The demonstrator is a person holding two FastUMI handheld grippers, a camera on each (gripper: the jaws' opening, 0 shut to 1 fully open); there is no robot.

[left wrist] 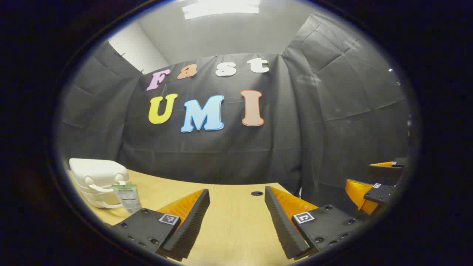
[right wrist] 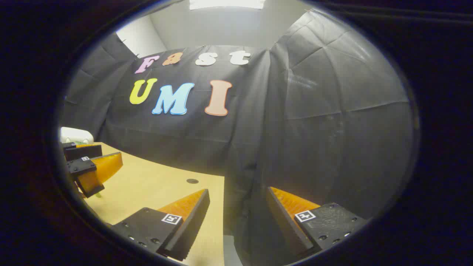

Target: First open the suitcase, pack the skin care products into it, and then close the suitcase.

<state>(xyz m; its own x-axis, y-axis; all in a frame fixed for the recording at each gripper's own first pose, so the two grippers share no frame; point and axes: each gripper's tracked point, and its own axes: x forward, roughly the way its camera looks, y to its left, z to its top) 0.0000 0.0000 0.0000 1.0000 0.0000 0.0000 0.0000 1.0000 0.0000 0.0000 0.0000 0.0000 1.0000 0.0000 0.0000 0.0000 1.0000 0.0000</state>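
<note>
White suitcase [left wrist: 99, 181], lid down, half-hidden behind tube [left wrist: 126, 197].

The left gripper [left wrist: 237, 207] hovers above the wooden table [left wrist: 236, 229], its two orange-and-black fingers spread wide with nothing between them. The right gripper [right wrist: 238, 210] is held at the table's right edge, fingers likewise parted and empty, one finger over the tabletop and the other past the edge. Both point level toward the far side.
</note>
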